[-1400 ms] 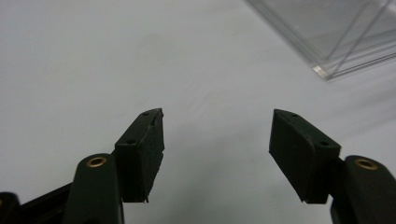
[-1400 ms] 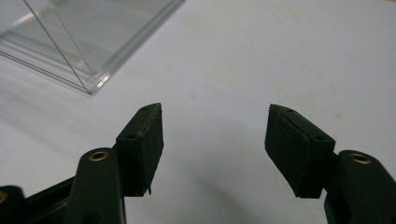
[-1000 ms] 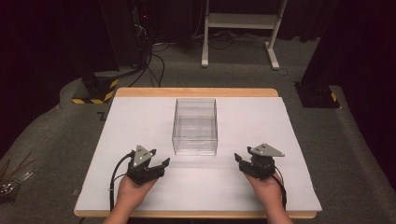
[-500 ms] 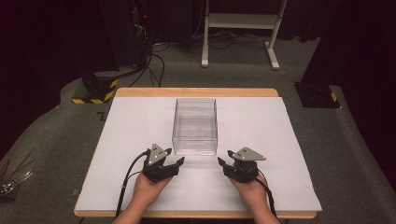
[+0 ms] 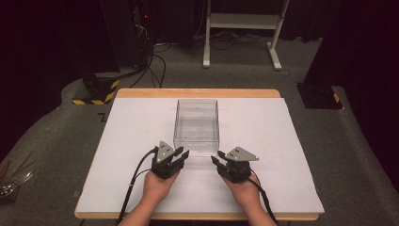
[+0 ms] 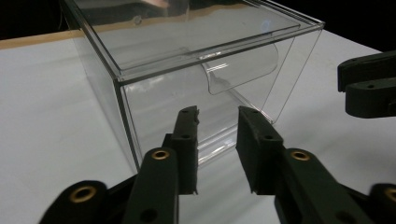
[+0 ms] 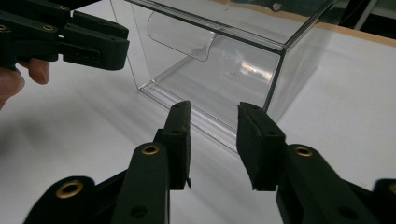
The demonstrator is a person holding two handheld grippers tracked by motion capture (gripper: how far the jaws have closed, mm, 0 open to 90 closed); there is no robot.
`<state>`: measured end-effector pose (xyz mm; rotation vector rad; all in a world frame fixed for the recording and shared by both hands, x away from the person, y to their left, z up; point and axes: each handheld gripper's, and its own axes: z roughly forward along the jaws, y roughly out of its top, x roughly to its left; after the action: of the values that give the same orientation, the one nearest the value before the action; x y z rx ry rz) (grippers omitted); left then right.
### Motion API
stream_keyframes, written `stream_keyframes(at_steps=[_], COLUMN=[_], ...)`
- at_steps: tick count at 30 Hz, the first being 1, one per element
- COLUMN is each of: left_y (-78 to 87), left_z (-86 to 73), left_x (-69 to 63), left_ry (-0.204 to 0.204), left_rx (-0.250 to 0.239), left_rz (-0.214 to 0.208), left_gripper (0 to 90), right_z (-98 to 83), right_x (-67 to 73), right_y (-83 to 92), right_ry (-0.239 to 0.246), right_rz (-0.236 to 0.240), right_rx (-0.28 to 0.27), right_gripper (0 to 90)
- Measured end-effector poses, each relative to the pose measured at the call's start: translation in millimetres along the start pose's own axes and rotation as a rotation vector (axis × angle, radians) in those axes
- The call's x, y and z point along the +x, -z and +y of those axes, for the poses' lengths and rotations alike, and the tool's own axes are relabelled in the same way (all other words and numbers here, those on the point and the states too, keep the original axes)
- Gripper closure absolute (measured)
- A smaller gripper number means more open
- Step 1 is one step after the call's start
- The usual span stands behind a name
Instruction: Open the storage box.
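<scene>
A white-topped table [image 5: 117,141] carries a clear plastic box [image 5: 196,123] at its centre, long axis running from twelve to six o'clock, away from the person. Its near end wall carries a curved clear handle [image 6: 240,65], which suggests a drawer front. Both hand-held tools sit just short of that near end. The left gripper [image 5: 180,155] lies at about seven o'clock from the box, the right gripper [image 5: 217,157] at about five o'clock, each roughly equally near. Each gripper's jaws stand partly apart, a moderate gap, holding nothing and touching nothing.
</scene>
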<state>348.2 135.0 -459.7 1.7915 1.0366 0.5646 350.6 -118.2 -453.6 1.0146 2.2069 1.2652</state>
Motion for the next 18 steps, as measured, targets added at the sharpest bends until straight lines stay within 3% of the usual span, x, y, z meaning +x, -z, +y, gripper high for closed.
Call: stream_keyframes(at_steps=[5,12,18], left_y=[-2.9,-9.1,-9.3], left_z=[2.4,3.3,7.7], left_x=[1.7,-0.7,-5.5], left_ry=[0.014,0.011,0.006], left_rx=[-0.021,-0.020,-0.032], left_rz=[0.027,0.043,0.052], left_gripper=[82.9,83.9,82.3], right_z=[4.9,7.7,10.7], right_x=[-2.3,-1.2,1.5], right_y=[-8.7,-15.8,-17.3], right_ry=[-0.029,-0.012,-0.011], right_rz=[0.000,-0.011,-0.009], right_rx=[0.001,-0.004,-0.017], right_gripper=[64.6,73.2,75.1])
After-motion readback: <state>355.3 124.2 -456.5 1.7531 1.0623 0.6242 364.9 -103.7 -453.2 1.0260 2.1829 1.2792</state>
